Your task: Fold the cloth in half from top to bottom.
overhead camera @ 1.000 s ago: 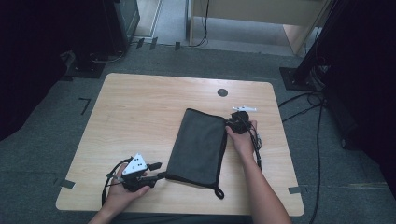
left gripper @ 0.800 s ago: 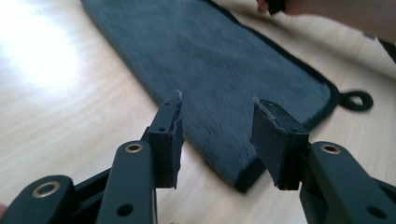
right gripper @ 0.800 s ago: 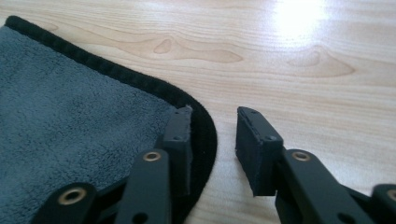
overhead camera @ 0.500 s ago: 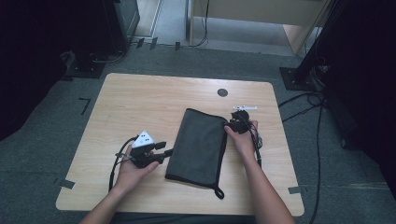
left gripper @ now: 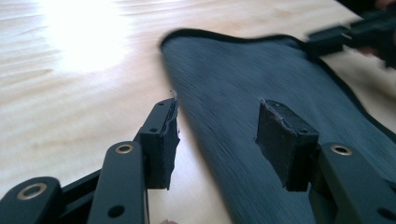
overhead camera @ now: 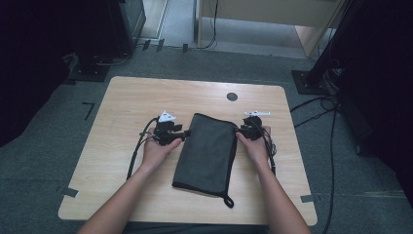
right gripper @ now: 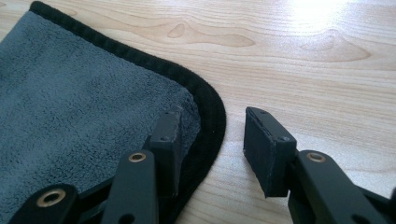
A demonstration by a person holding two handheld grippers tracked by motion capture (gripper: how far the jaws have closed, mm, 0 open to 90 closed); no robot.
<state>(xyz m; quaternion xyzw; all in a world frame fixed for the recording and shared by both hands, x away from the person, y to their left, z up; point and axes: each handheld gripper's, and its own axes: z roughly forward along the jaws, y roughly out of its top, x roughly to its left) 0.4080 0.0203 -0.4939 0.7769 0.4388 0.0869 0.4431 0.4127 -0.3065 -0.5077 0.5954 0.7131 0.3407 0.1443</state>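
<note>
Basically, dark grey towel (overhead camera: 207,151) lies folded flat on the wooden table (overhead camera: 122,102), a bit right of centre. Long axis runs away from the person, slightly tilted, hang loop at the near right corner. Black piping along the edge.

Left gripper (overhead camera: 181,134) sits at the towel's far-left edge; in the left gripper view the jaws straddle that edge, one pad over bare wood, the other over cloth. Jaws have just been opening, about half spread, nothing pinched.

Right gripper (overhead camera: 242,129) sits at the far-right corner. In the right gripper view one pad rests over the fleece just inside the piping, the other over bare wood, rounded corner (right gripper: 212,109) between them. Partly spread, not clamped on the cloth.

Both hands about equally near, one per far corner, towel between them. My guess: next move is pinching both corners.

No brand, label or readable writing anywhere.
</note>
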